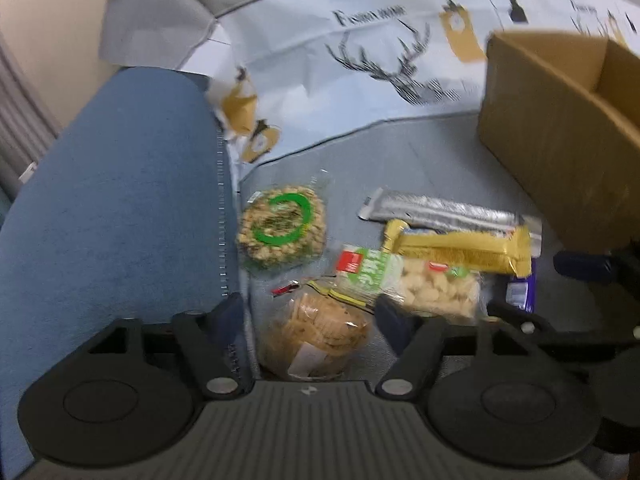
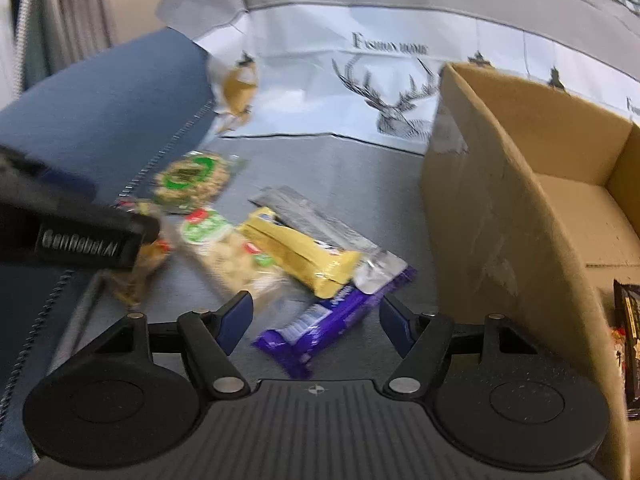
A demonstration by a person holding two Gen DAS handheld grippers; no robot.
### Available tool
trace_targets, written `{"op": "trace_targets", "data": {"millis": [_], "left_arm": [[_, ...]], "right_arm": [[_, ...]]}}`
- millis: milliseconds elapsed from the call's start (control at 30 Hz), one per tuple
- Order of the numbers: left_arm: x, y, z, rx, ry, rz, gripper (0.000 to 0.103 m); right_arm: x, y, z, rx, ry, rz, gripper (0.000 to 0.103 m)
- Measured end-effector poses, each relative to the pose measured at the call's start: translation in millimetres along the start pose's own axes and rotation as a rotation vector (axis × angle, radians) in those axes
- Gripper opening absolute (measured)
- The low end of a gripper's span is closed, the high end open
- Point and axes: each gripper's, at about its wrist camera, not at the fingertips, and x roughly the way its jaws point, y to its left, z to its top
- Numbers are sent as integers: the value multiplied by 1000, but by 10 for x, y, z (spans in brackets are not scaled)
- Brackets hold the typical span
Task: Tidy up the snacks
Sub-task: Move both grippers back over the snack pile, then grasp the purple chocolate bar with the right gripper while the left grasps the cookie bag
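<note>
Purple bar (image 2: 334, 320) between spread right hand-held gripper (image 2: 316, 318) fingers, untouched.

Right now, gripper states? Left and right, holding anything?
Left gripper: open, holding nothing; the bag of cookies lies between its fingers.
Right gripper: open, holding nothing; the purple bar lies between its fingers.

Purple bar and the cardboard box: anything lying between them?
No. In the right wrist view, only bare grey surface separates the purple bar from the cardboard box; the right claw stands open around the bar.
</note>
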Motion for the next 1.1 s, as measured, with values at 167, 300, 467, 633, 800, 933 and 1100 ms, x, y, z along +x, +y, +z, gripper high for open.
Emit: {"op": "trace_targets", "data": {"millis": [167,300,467,633,800,933,1100], "left_arm": [[208,-131,49,76,54,54,83],[354,-151,61,82,95,75,61],[319,-27,78,-1,85,54,46],[87,56,27,-112,56,-14,45],[-202,45,-110,-207,40,-109,44],[-455,-35,-207,-204,-2,-100,45],[-513,-161,-283,-115,54,-151,45]], "right_arm": [[211,-22,-3,17,62,-26,59],[279,-40,-44,17,80,-39,31],[188,-34,-59,-11,62,-15,16],[-79,84,-113,-149,2,11,16],[-373,112,-174,-204,2,73,16],[-661,107,-302,-209,29,153,16],[-962,-12,-556,-281,-13,201,16]]}}
